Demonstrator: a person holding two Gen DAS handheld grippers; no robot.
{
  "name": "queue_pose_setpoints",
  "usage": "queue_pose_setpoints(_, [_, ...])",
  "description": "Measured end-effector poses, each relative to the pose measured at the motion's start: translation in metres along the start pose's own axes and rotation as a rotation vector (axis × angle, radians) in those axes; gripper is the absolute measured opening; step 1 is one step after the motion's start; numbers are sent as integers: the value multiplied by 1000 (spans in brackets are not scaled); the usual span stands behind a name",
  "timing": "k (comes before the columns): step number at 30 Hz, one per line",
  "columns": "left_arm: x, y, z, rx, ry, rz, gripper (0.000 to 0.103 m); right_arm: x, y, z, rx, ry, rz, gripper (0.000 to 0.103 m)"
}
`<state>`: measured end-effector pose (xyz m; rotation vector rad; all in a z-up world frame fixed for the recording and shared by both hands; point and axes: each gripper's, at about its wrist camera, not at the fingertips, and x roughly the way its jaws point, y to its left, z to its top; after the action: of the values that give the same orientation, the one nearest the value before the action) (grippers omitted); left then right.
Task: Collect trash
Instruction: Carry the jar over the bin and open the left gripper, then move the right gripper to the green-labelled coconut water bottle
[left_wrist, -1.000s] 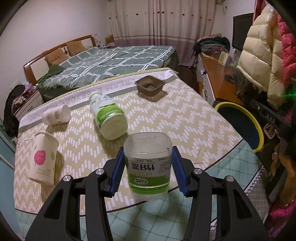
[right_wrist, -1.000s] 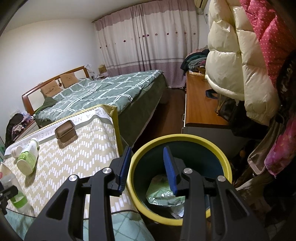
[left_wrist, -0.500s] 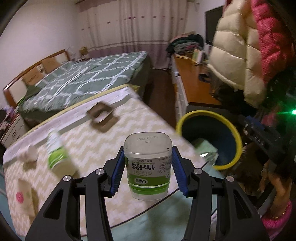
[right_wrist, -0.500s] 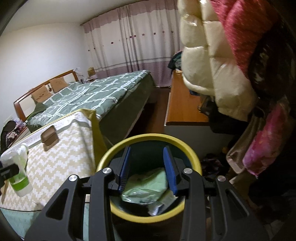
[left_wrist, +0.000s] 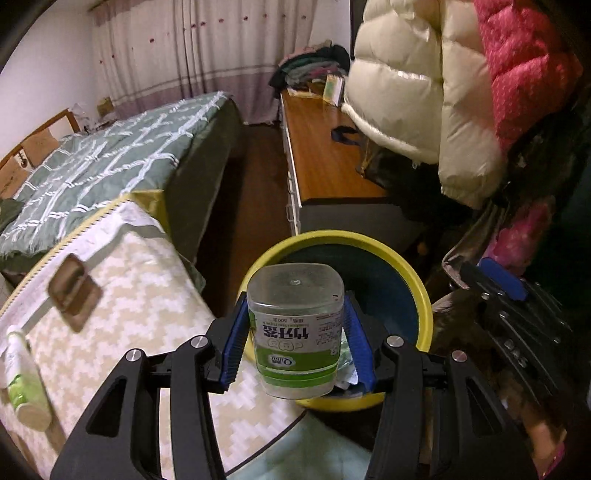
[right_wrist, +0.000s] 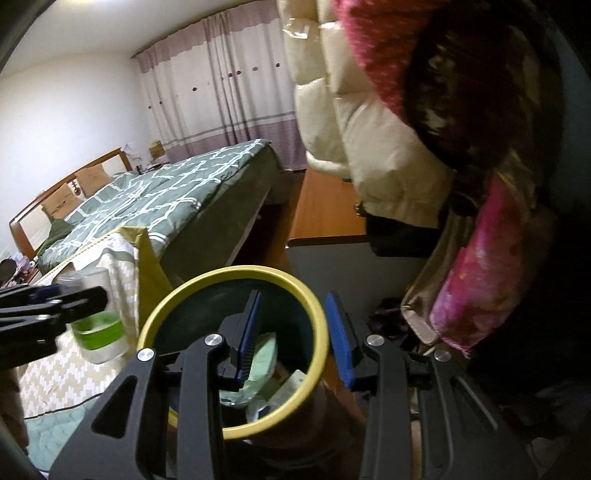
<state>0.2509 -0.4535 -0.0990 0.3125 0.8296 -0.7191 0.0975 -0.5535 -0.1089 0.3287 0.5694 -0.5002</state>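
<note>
A lived-in bedroom in someone's home. At ten o'clock stands a double bed (left_wrist: 110, 147) under a green quilt with a white grid pattern, its wooden headboard (right_wrist: 66, 184) against the white wall. Straight ahead at twelve, full-length curtains (left_wrist: 207, 55), cream above and mauve below, cover the far wall. Along the right, towards one o'clock, runs a long wooden tabletop (left_wrist: 325, 155) with a heap of folded clothes (left_wrist: 314, 66) at its far end. At two o'clock puffy winter jackets hang close by, a cream one (left_wrist: 417, 96) and a pink one (left_wrist: 524, 62). Near my feet stands a yellow-rimmed bin (right_wrist: 236, 277).
</note>
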Motion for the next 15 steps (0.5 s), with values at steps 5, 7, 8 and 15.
queue_pose_setpoints(5, [16, -7, 7, -14, -7, 33, 78, 2, -4, -3, 6, 8, -2, 43])
queue_pose_setpoints(7, [5, -5, 6, -21, -26, 29, 78, 0, -1, -4, -3, 9, 3, 43])
queue_pose_setpoints(8, [-5, -2, 6, -29, -43, 27, 78, 0, 2, -5, -7, 11, 8, 43])
queue_pose_setpoints(15, [-89, 31, -22, -101, -176, 82, 92, -5, 25, -6, -41, 16, 55, 43])
